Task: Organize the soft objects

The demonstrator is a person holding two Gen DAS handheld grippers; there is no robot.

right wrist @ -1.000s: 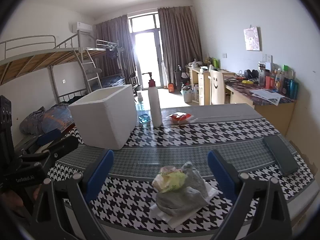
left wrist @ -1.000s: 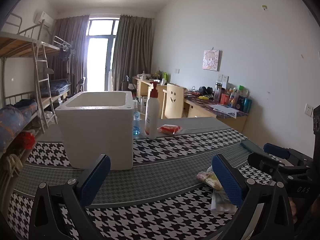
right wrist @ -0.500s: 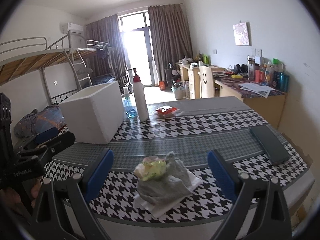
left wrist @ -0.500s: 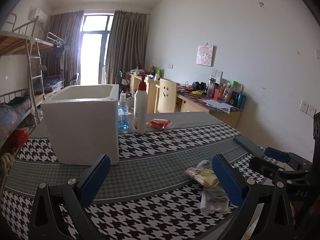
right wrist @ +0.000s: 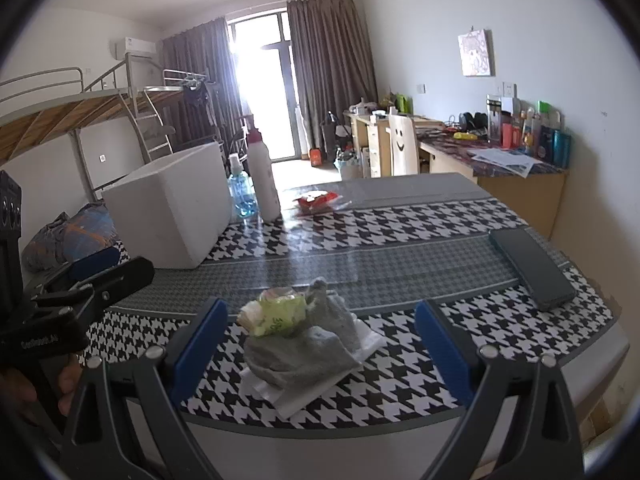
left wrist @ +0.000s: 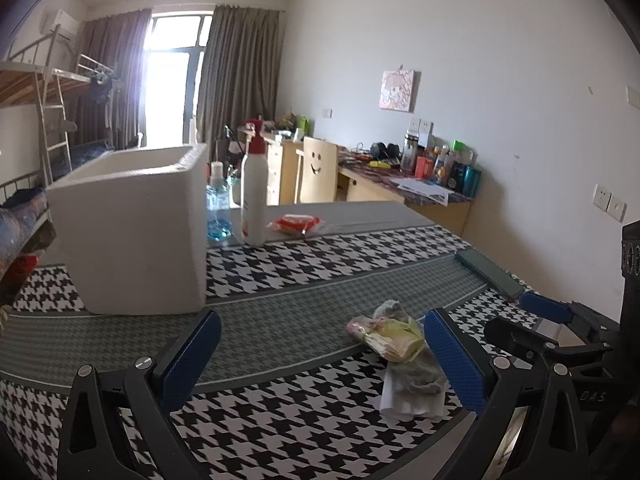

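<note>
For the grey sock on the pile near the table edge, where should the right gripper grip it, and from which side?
Grip the grey sock at its bunched hump, coming from the near table edge, probably angled downward. The open right gripper already brackets it there. The yellow-green packet leans on its far left, so stay nearer than that.

Matt foam box (left wrist: 132, 236), soft grey cloth (right wrist: 308, 354), seemingly glossy tabletop (right wrist: 400, 256)

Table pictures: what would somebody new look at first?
Probably the big white foam box standing on the far left of the checked table, with a tall white pump bottle beside it. Then the little heap near the front edge: a grey sock with a yellow-green packet on top.
</note>
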